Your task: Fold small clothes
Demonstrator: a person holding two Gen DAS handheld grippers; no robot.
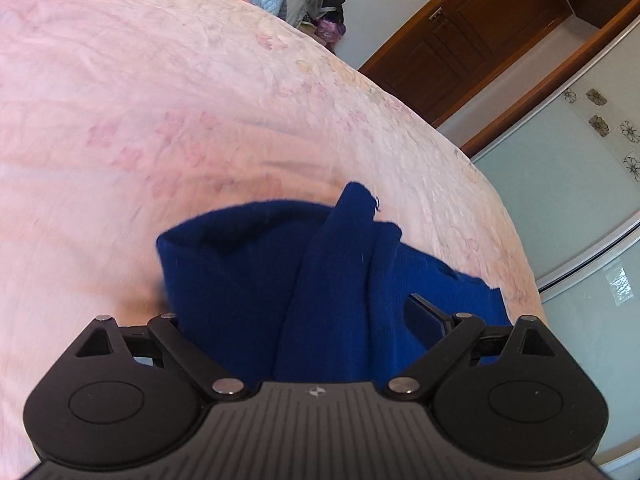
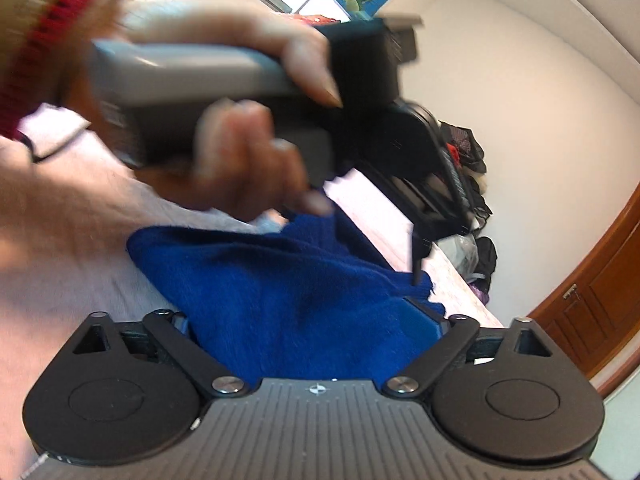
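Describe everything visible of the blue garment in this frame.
The deep blue knitted garment looks soft and fuzzy, bunched into thick folds, lifted partly above the pale pink floral bedspread. One narrow end sticks upward. It fills both the left tongs and right tongs; grip closure is unclear through blur.

Bare pink bedspread point(image 1: 160, 120) lies open beyond the bunched blue garment point(image 1: 280, 272).
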